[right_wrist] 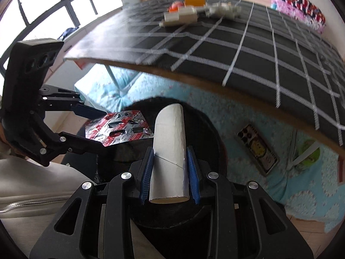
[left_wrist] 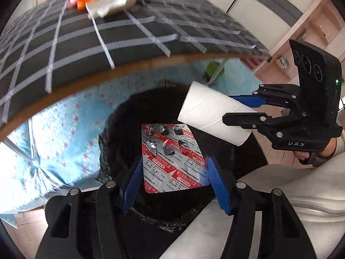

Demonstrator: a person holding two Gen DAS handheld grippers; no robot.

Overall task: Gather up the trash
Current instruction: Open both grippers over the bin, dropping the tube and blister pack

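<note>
Both grippers hang over the black bin [left_wrist: 120, 133] beside the tabletop [left_wrist: 86, 49], placed for a drop. Left gripper [left_wrist: 175, 179] jaws pinch a used blister pack [left_wrist: 172, 159] by its edges; right gripper [right_wrist: 170, 172] jaws clamp a cardboard tube [right_wrist: 170, 142]. More litter [right_wrist: 183, 15] waits on the tabletop.

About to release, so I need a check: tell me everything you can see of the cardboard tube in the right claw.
The plain grey-white cardboard tube is an empty roll core with a spiral seam, open-ended and uncrushed. The right claw clamps its sides between blue pads, its far end pointing down over the black bin.
</note>
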